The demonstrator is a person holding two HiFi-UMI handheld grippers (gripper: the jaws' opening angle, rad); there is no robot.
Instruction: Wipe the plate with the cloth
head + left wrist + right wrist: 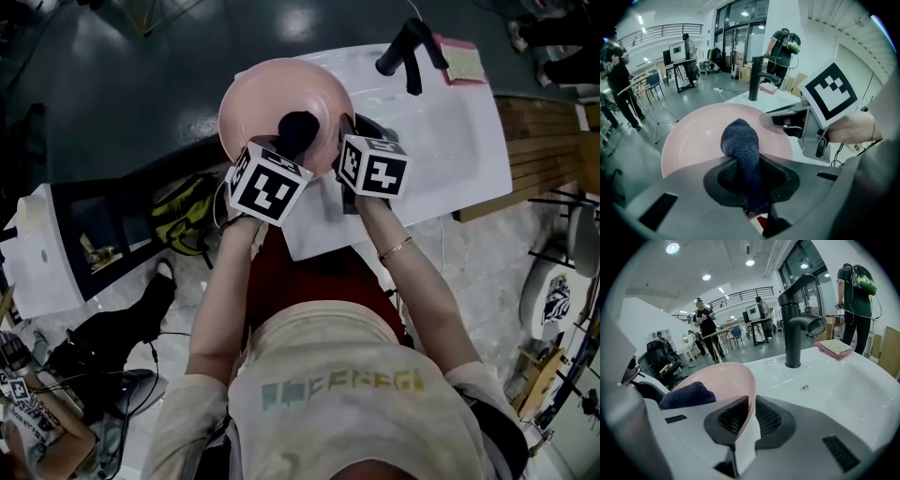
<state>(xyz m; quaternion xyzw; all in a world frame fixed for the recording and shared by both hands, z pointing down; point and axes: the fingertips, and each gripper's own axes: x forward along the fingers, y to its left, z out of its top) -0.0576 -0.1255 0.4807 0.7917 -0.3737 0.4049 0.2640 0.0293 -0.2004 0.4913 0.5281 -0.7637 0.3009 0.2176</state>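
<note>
A pink plate is held up over the left end of the white sink. My right gripper is shut on the plate's near rim, which passes between its jaws. My left gripper is shut on a dark blue cloth. The cloth's bunched end rests on the plate's inner face, near the middle. In the head view the cloth shows as a dark lump on the plate, between the two marker cubes.
A black tap stands at the sink's back edge, with a pink sponge beside it. The sink drain lies in the basin. Bags and cables lie on the floor at the left. People stand in the background.
</note>
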